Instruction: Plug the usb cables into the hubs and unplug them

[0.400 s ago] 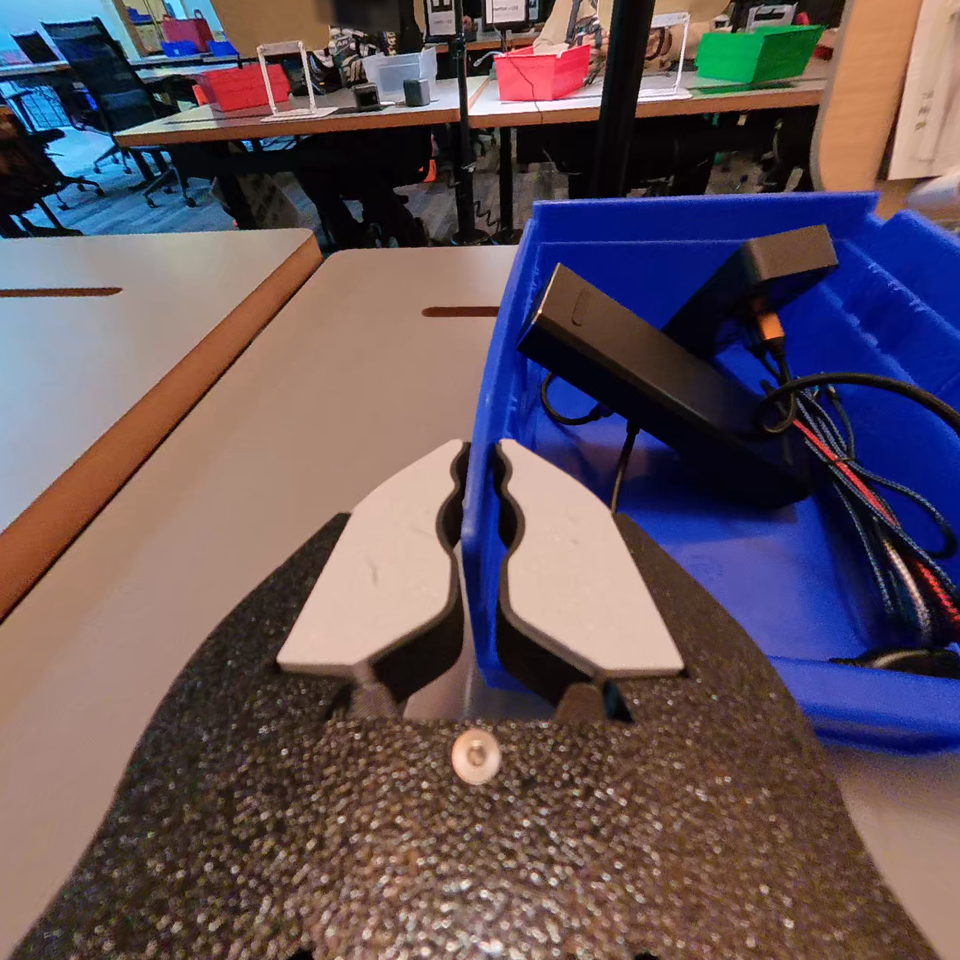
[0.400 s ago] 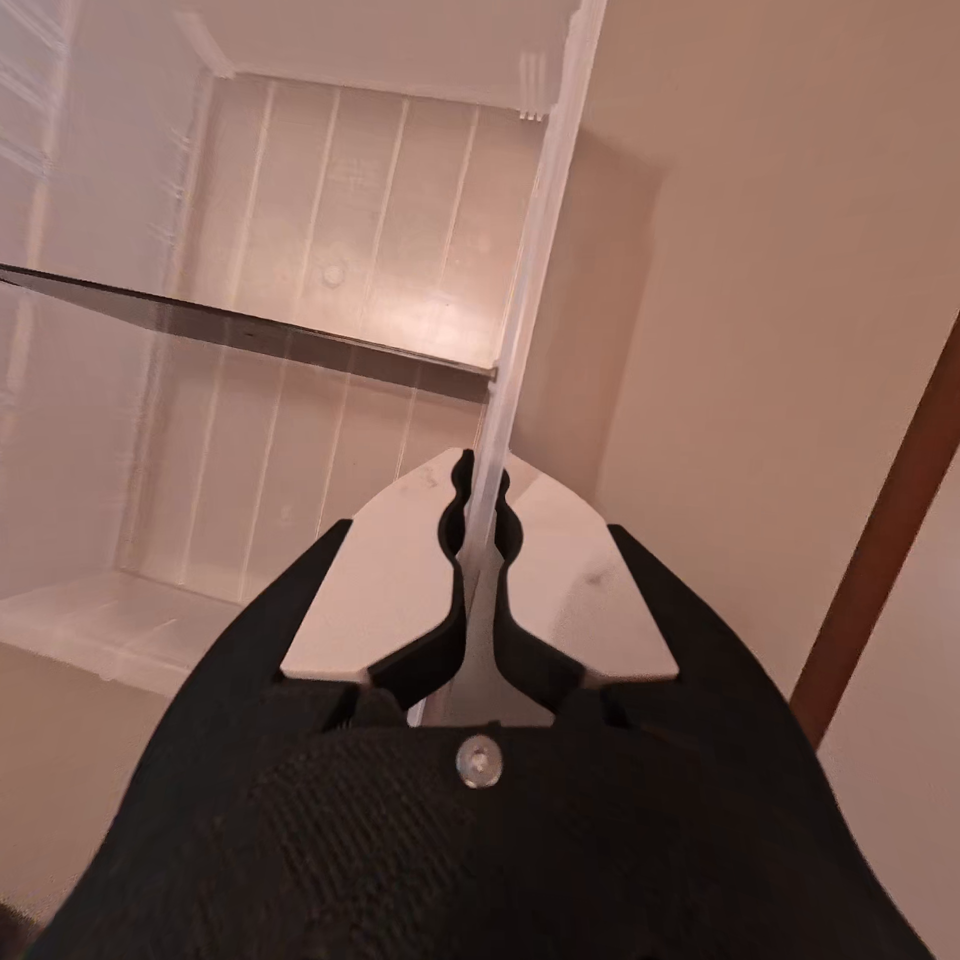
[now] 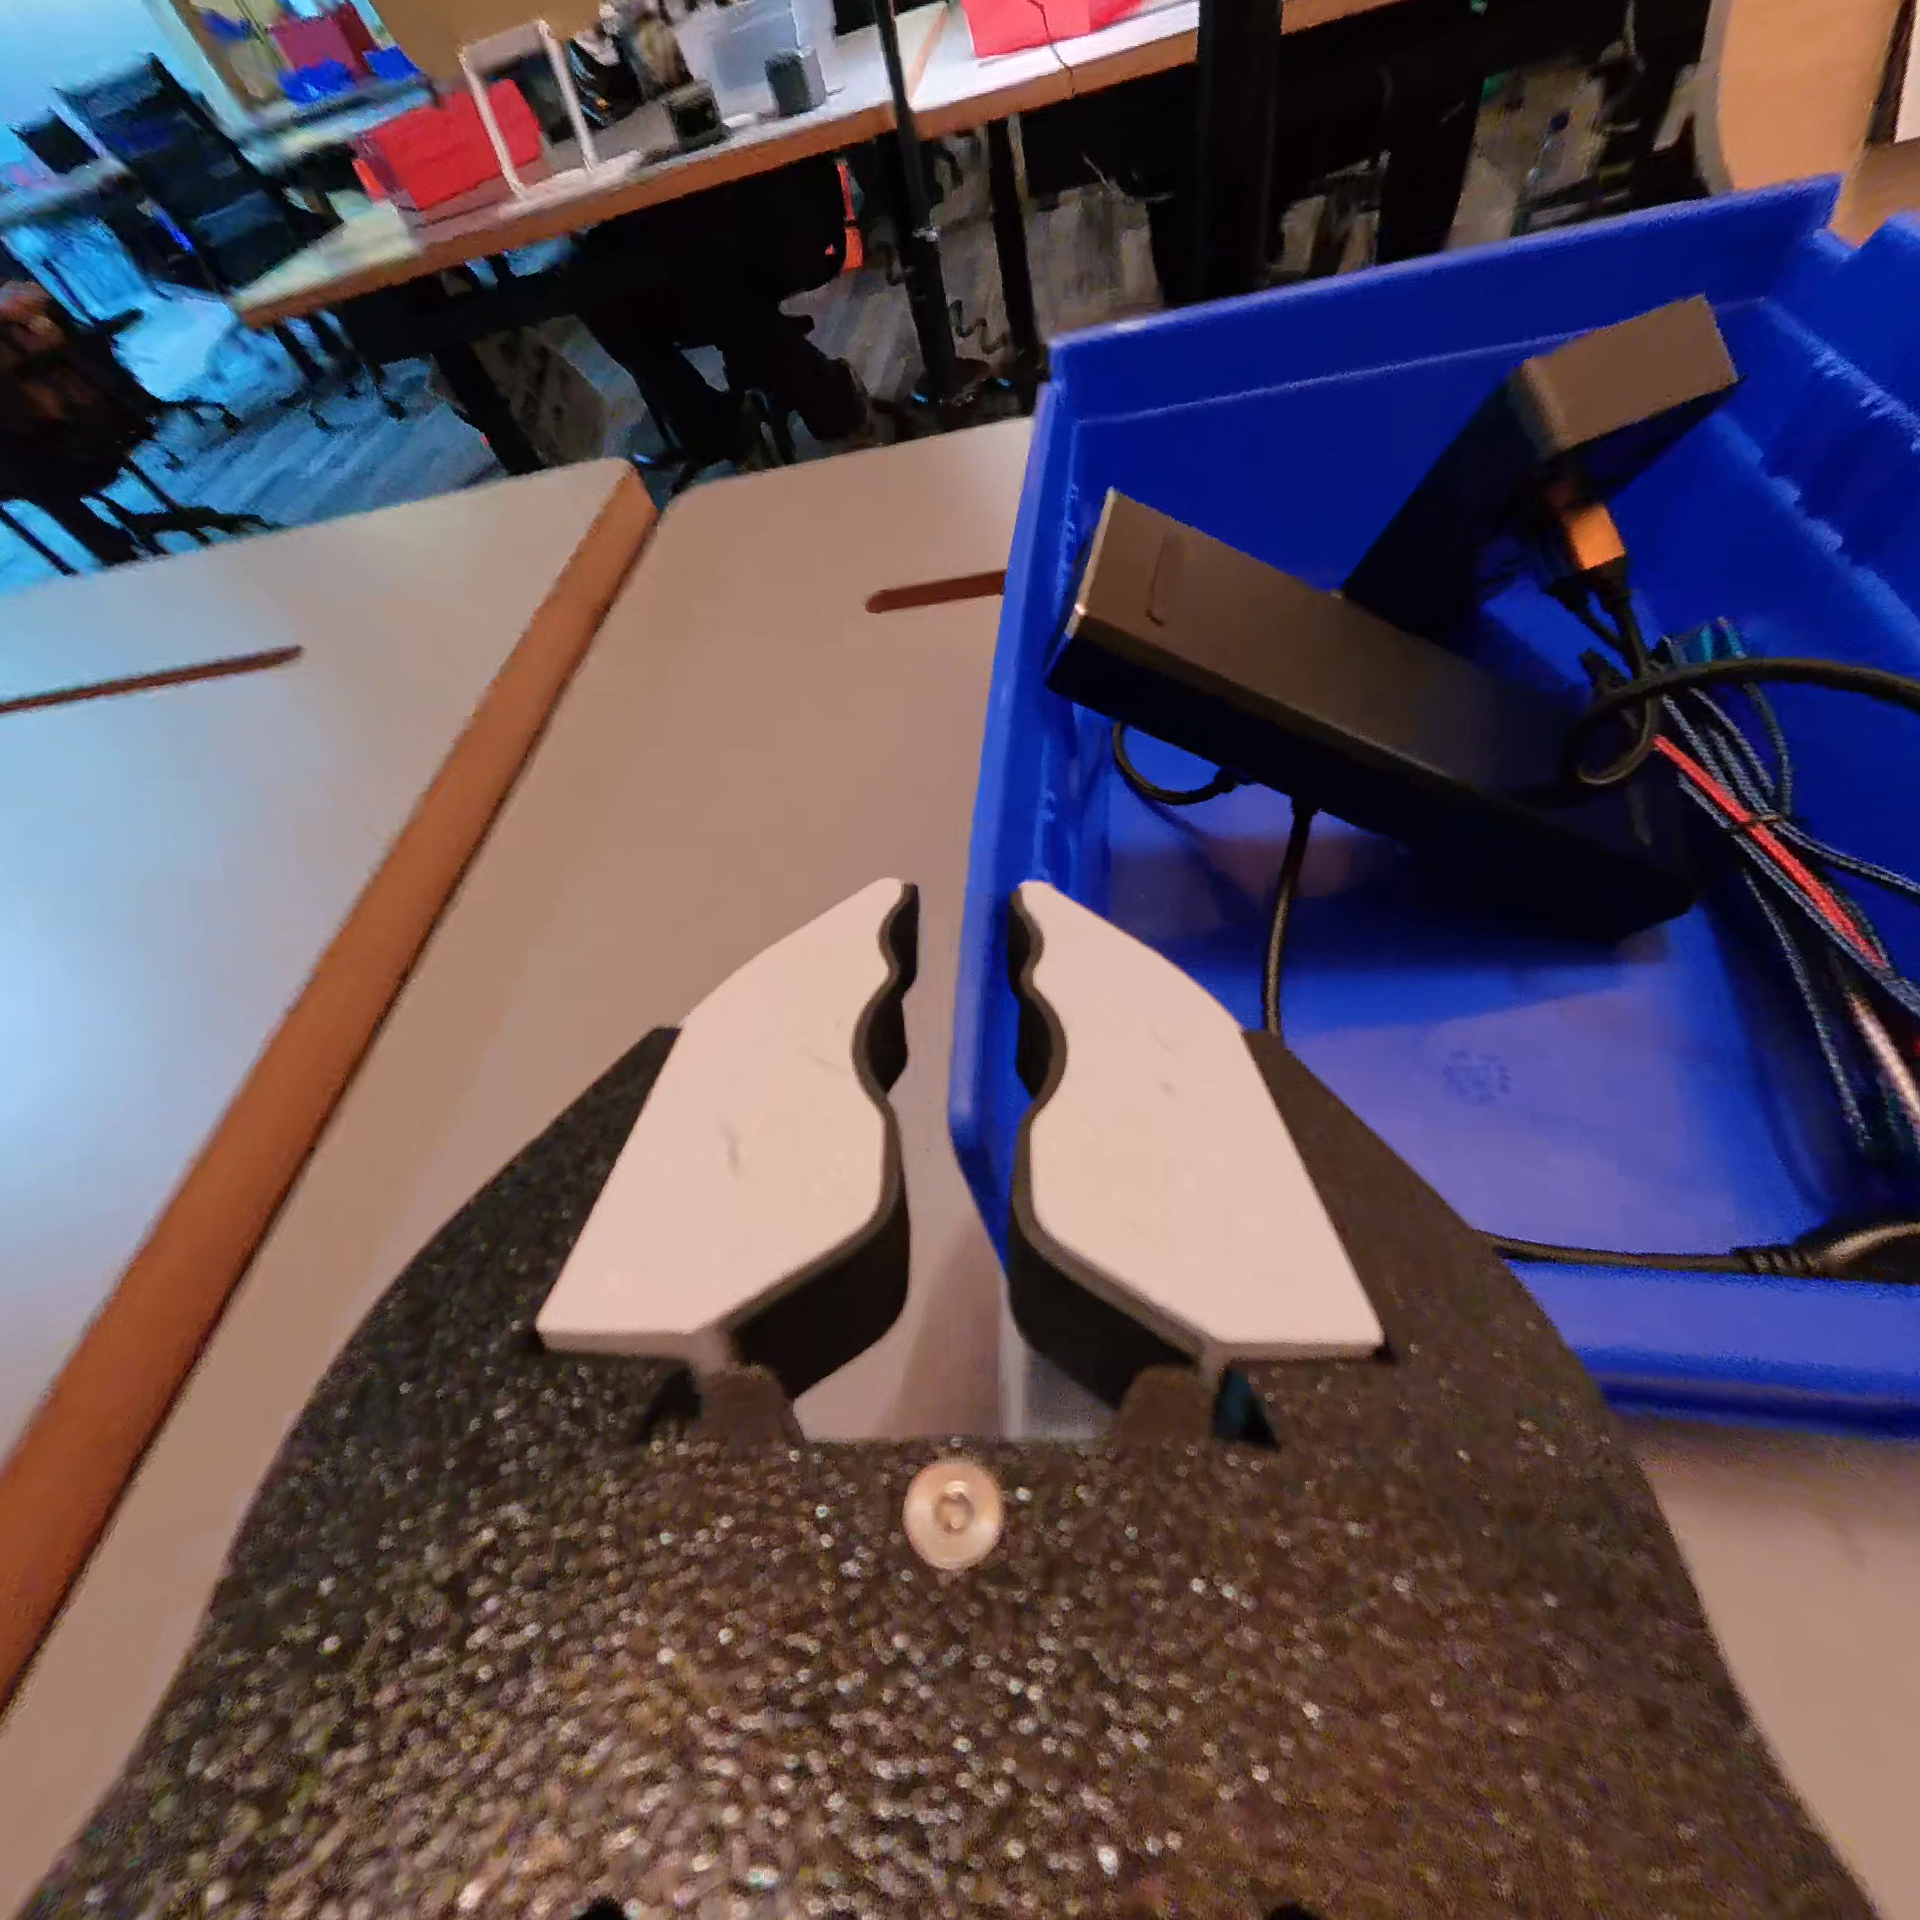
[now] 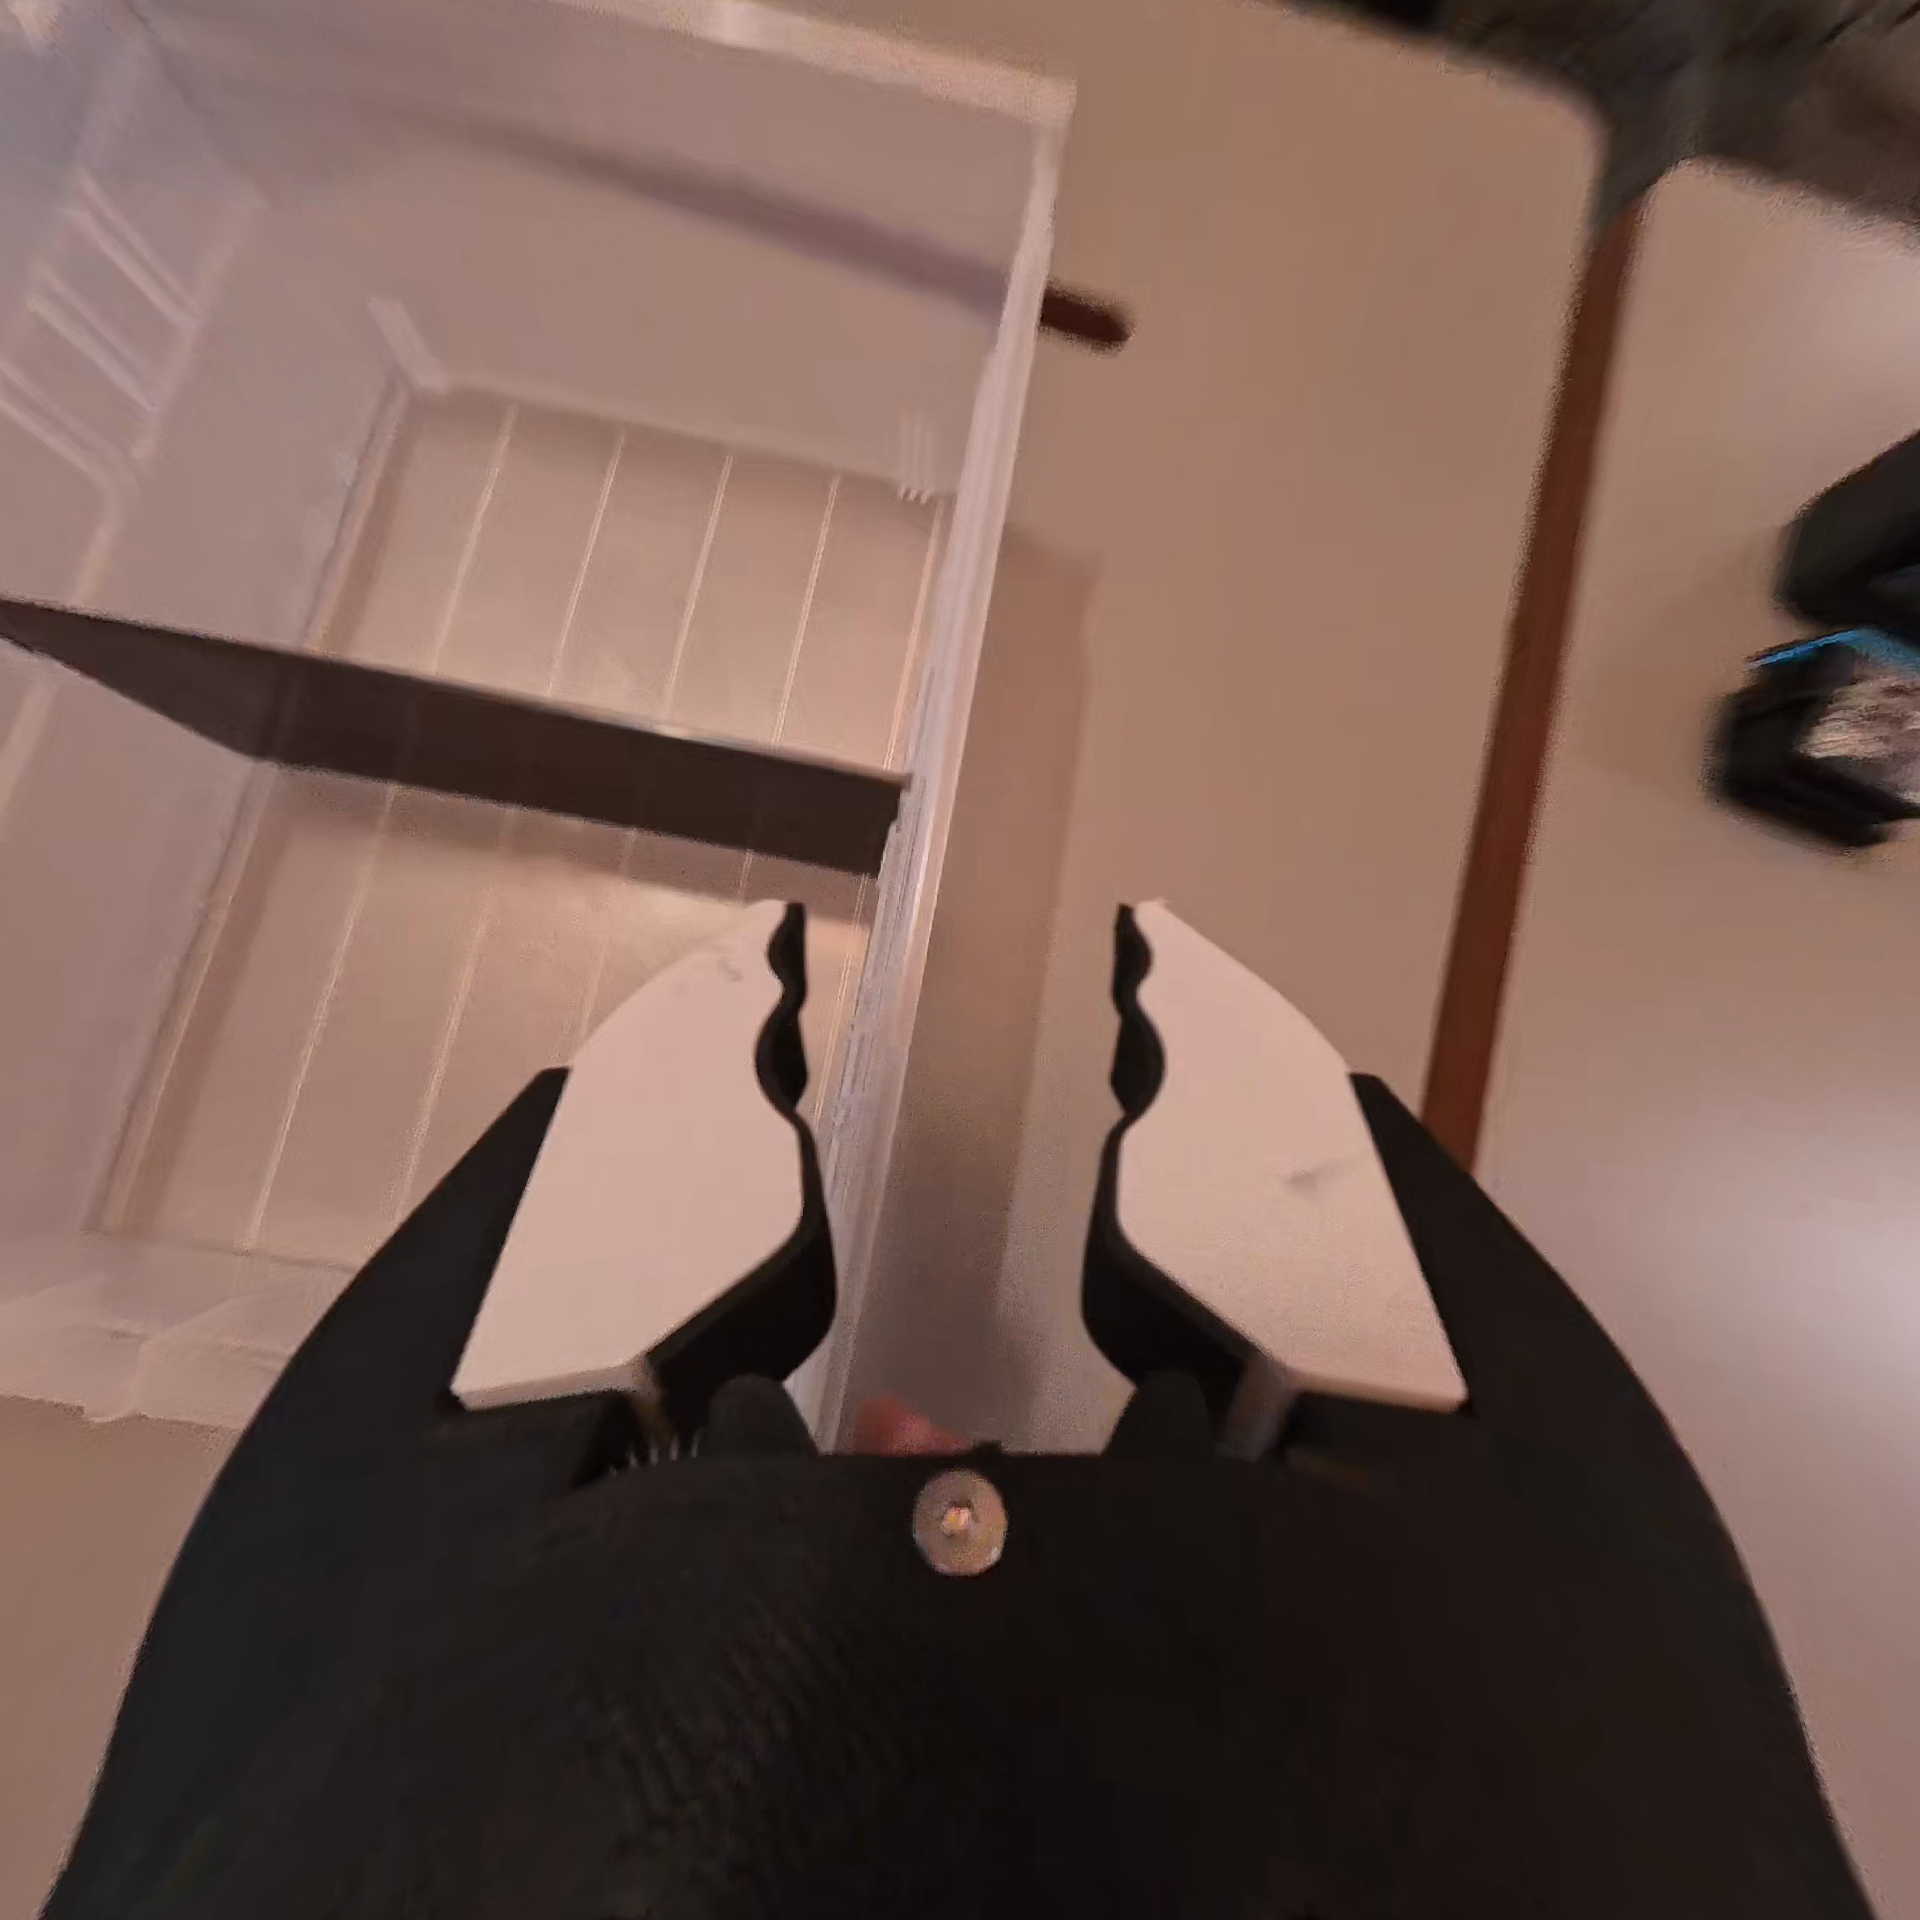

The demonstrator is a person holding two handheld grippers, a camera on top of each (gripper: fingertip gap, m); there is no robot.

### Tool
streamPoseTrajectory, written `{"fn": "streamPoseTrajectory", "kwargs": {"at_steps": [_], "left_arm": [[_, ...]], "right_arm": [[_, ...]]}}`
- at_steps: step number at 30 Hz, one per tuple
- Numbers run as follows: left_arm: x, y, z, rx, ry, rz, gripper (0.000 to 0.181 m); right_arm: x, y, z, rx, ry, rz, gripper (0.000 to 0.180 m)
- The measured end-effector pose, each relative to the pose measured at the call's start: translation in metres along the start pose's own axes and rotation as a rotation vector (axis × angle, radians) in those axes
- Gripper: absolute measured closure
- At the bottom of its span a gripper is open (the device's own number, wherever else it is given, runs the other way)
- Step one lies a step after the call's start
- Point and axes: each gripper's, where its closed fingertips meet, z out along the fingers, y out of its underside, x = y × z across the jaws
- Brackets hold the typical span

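Our left gripper (image 3: 961,904) is parted a little, straddling the near wall of the blue bin (image 3: 1351,322) without pinching it, while our right gripper (image 4: 956,914) is spread wide with the side wall of the clear bin (image 4: 997,582) standing between its fingers, seemingly free of both. Inside the blue bin two black hubs (image 3: 1340,696) lean against each other, the rear one with an orange-tipped plug (image 3: 1584,540) seated, beside a tangle of braided usb cables (image 3: 1787,862). The clear bin looks empty, though blur makes us unsure. We judge the plugging work barely begun: no cable is in either gripper.
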Motion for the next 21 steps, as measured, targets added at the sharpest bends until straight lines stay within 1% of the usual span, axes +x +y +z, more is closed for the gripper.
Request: {"fn": "streamPoseTrajectory", "kwargs": {"at_steps": [1,3,5,6,8,11,12,14,16,18,20,21], "left_arm": [[-0.004,-0.008,-0.005,0.015,-0.025,0.020,0.161],[-0.005,-0.029,-0.018,0.052,-0.015,0.011,0.151],[0.011,-0.048,-0.028,0.049,0.077,-0.121,0.136],[0.023,-0.055,-0.030,0.035,0.134,-0.181,0.132],[0.052,-0.060,-0.027,-0.032,0.248,-0.264,0.115],[0.086,-0.055,-0.013,-0.164,0.335,-0.430,0.099],[0.094,-0.053,-0.006,-0.192,0.351,-0.518,0.096],[0.104,-0.045,0.010,-0.250,0.353,-0.673,0.096],[0.100,-0.033,0.030,-0.295,0.287,-0.735,0.096],[0.090,-0.027,0.046,-0.283,0.214,-0.782,0.102],[0.080,-0.019,0.058,-0.300,0.149,-0.813,0.103],[0.079,-0.019,0.063,-0.298,0.152,-0.833,0.105]], "right_arm": [[0.000,-0.010,-0.016,0.067,0.034,0.008,0.116],[-0.012,-0.035,-0.049,0.240,0.063,0.024,0.106],[-0.046,-0.057,-0.074,0.396,0.006,0.013,0.103],[-0.067,-0.063,-0.080,0.441,-0.036,-0.008,0.101],[-0.112,-0.072,-0.082,0.494,-0.126,-0.046,0.101],[-0.179,-0.074,-0.069,0.516,-0.288,-0.116,0.102],[-0.196,-0.071,-0.062,0.500,-0.316,-0.147,0.102],[-0.218,-0.063,-0.051,0.464,-0.312,-0.213,0.102],[-0.233,-0.063,-0.048,0.490,-0.302,-0.293,0.105],[-0.239,-0.067,-0.048,0.505,-0.278,-0.348,0.106],[-0.244,-0.067,-0.049,0.509,-0.273,-0.381,0.106],[-0.246,-0.067,-0.049,0.510,-0.285,-0.387,0.106]]}}
